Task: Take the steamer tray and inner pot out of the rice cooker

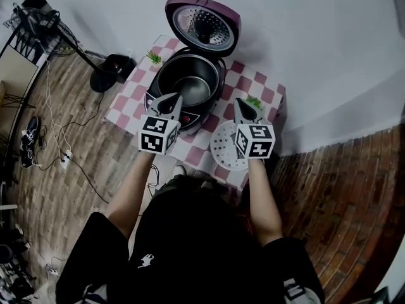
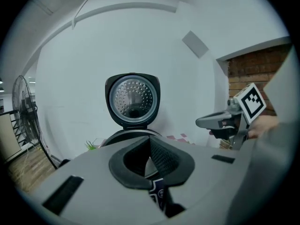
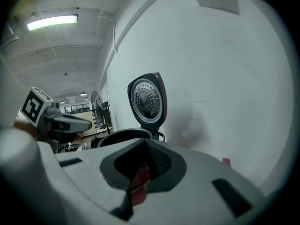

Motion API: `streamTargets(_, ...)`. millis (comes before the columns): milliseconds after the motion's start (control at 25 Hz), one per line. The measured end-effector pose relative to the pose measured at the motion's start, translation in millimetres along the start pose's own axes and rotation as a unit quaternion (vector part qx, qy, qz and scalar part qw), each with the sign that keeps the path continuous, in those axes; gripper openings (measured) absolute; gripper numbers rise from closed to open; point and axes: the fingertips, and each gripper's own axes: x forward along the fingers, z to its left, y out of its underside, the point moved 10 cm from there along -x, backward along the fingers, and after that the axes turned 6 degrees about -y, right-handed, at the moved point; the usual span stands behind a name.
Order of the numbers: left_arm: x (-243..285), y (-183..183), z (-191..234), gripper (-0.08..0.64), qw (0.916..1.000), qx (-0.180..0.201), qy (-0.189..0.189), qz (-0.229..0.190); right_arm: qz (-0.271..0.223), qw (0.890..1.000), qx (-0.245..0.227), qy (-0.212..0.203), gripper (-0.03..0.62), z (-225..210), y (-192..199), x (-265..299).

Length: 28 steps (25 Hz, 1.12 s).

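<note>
The purple rice cooker [image 1: 190, 81] stands on a small checked table [image 1: 253, 81] with its lid [image 1: 204, 24] up. The dark inner pot [image 1: 190, 84] sits inside the cooker. A white perforated steamer tray [image 1: 226, 147] lies flat on the table to the right of the cooker, partly behind my right gripper. My left gripper [image 1: 171, 100] hovers shut and empty over the cooker's front rim. My right gripper [image 1: 243, 106] hangs shut and empty above the tray's far edge. The left gripper view shows the cooker's lid [image 2: 132, 99] ahead and the right gripper [image 2: 225, 121] beside it.
A small green plant [image 1: 154, 57] stands at the table's back left, another [image 1: 254, 101] near the right gripper. A fan base [image 1: 112, 68] and cables [image 1: 60, 132] lie on the wood floor at left. A white wall runs behind the table.
</note>
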Motion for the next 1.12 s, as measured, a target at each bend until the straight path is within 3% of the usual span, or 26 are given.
streamTargets(240,10,-1,47,0.003,0.9998,-0.007,-0.017,0.007,0.014,1.000,-0.012,0.008,0.002,14,-9,31)
streamTargets(600,38,-2,117,0.003,0.9986,0.025,-0.037,0.028,0.040,0.998,-0.026,0.030,0.002,26,-19,84)
streamTargets(880,58,4,149,0.004,0.9982,0.047,-0.018,0.032,0.064,0.995,-0.049,0.061,0.003,28,-22,110)
streamTargets(1120,73,11,158,0.054,0.9967,0.060,0.009,0.054,0.094,0.991,-0.063,0.069,0.003,24,-15,129)
